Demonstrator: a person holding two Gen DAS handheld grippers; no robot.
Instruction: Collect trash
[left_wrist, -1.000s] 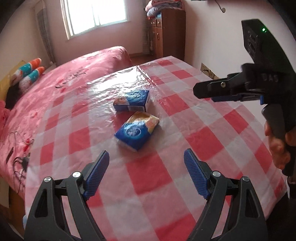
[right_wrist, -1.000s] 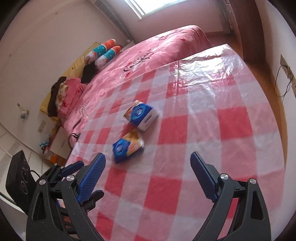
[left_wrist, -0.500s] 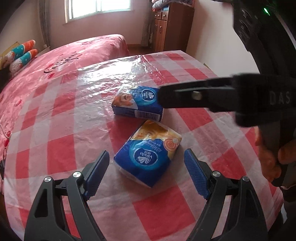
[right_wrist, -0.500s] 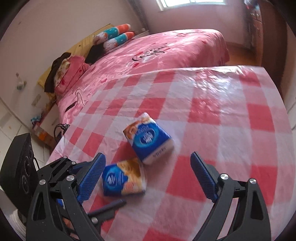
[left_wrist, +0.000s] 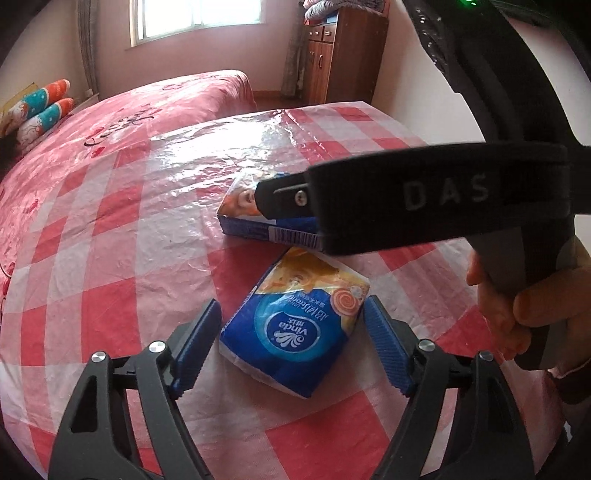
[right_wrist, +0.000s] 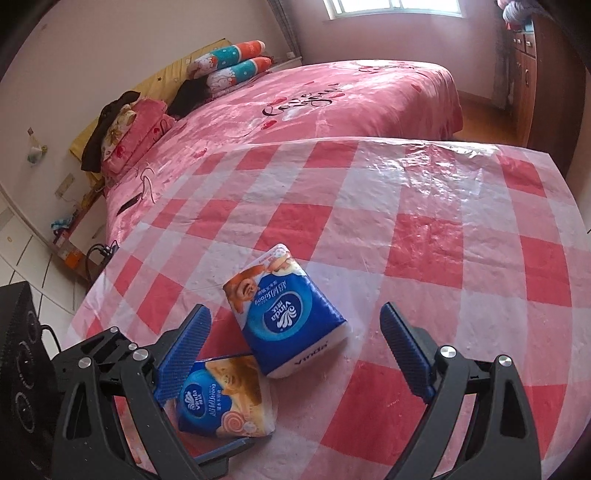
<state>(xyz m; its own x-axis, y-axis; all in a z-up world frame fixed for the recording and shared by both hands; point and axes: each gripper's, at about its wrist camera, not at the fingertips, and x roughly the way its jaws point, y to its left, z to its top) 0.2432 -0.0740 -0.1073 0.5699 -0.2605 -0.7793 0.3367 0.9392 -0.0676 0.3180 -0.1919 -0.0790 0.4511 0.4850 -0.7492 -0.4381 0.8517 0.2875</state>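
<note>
Two tissue packs lie on the checked tabletop (left_wrist: 110, 229), touching at a corner, well in from its far edge and toward the near one. My left gripper (left_wrist: 291, 347) straddles the nearer tissue pack (left_wrist: 295, 325); its fingers (left_wrist: 197, 343) have just been closing in, with the pack between them, and the right-hand pad looks to be at the pack's corner while a sliver of cloth shows beside the left one, so I judge nothing is gripped yet. That pack's long axis runs away from me, slanting to the right, roughly along the fingers, so they close across its short width. My right gripper (right_wrist: 295, 350) stands wide open and empty over the farther tissue pack (right_wrist: 286, 317), which lies between its fingers, nearer the left one, its long axis slanted across the opening. Each hand is nearest its own pack; the left is closer to a grip.
</note>
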